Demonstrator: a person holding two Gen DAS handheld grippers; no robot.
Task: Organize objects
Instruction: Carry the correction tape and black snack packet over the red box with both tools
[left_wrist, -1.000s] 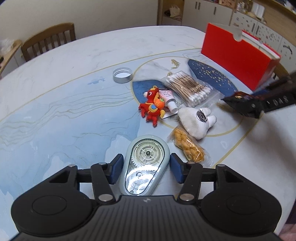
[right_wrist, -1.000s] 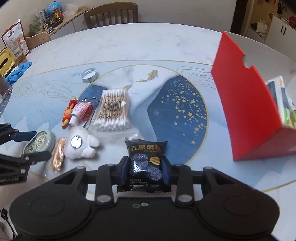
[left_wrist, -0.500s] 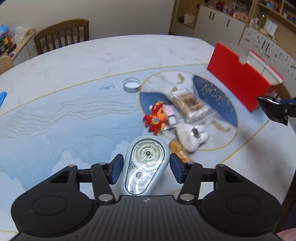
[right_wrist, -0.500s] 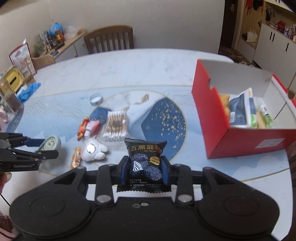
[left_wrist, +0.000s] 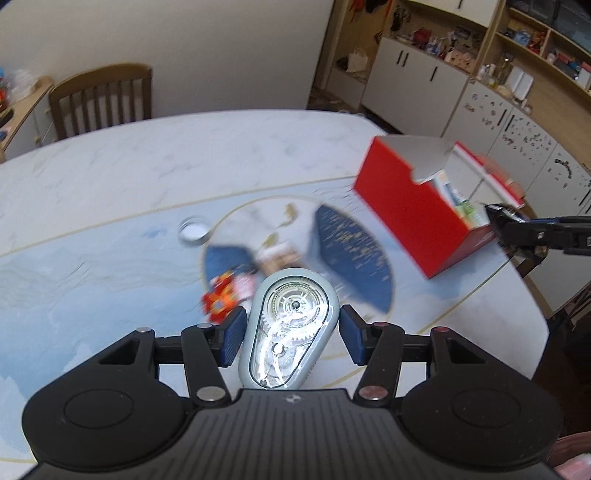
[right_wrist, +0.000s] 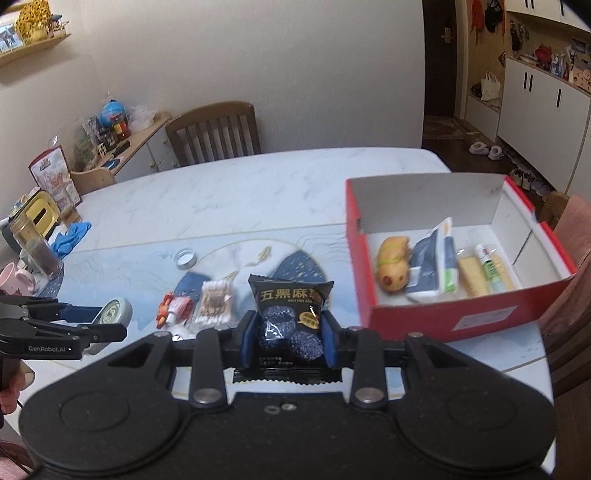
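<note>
Carrying two items above the bench (right_wrist: 258, 177) toward the red box (right_wrist: 480, 317).

The left tongs (left_wrist: 291, 332) are clamping a grey correction-tape dispenser (left_wrist: 291, 325) by its flanks, while the right tongs (right_wrist: 288, 332) are pinching a black snack packet (right_wrist: 290, 314) at its lower half, leaving the label upright. Both are hanging clear of the clutter, the cotton swabs (right_wrist: 216, 302) and red toy (right_wrist: 173, 310), presumably so nothing is getting dragged. The box, open-topped and already part filled, is standing just right of the packet.
</note>
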